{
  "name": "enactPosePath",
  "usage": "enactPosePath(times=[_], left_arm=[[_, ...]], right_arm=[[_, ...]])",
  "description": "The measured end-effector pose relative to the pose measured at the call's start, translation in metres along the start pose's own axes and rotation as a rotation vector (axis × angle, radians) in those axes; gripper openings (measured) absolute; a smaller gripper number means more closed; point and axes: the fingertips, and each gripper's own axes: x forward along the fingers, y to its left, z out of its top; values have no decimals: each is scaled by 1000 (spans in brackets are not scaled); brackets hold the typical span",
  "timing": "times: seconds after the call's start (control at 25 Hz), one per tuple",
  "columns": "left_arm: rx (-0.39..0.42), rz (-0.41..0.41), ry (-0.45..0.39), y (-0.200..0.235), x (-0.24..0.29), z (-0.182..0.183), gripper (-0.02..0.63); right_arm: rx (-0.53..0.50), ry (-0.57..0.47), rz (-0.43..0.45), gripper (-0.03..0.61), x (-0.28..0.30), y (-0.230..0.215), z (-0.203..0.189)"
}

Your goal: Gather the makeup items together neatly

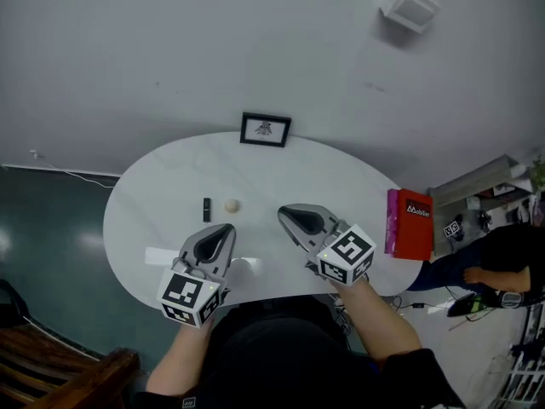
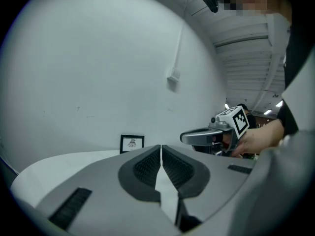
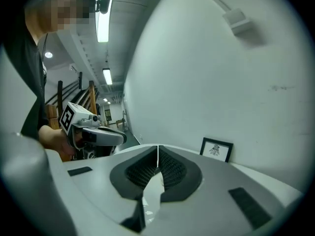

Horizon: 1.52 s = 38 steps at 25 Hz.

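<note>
Left gripper [image 1: 226,229] and right gripper [image 1: 283,213] hang closed, empty — black tube [image 1: 206,209] and beige puff [image 1: 231,204], mid-frame, apparently gathered.

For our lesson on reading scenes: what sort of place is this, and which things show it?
Probably an indoor workroom or office: a white oval table against a plain wall, a small framed picture on it, cluttered shelves at the right.
</note>
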Motion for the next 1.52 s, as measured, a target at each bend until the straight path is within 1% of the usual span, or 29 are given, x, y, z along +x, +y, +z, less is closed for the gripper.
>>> enactPosePath(times=[0.2, 0.36, 0.44, 0.6, 0.72, 0.96, 1.12, 1.28, 1.4, 1.52], left_arm=[[35, -72, 20, -35, 41, 8, 21], [47, -118, 42, -72, 75, 12, 20], [59, -132, 52, -91, 89, 12, 20], [111, -145, 85, -128, 117, 6, 20], [113, -145, 103, -149, 133, 0, 20], [99, -115, 150, -175, 154, -18, 20], [77, -82, 177, -180, 158, -35, 20], [48, -46, 186, -182, 159, -46, 20], [36, -22, 194, -181, 159, -51, 20], [28, -4, 205, -177, 158, -58, 20]], right_arm=[[26, -37, -103, 38, -65, -34, -5], [51, 0, -192, 38, -119, -68, -30], [71, 9, -216, 39, -143, -82, -44], [93, 24, -231, 40, -179, -104, -69], [109, 51, -209, 40, -194, -113, -88], [155, 101, -117, 45, -202, -121, -131], [165, 159, -71, 128, -196, -121, -161], [140, 215, -37, 149, -184, -118, -185], [143, 251, -8, 161, -173, -116, -204], [130, 304, -1, 193, -162, -119, -224]])
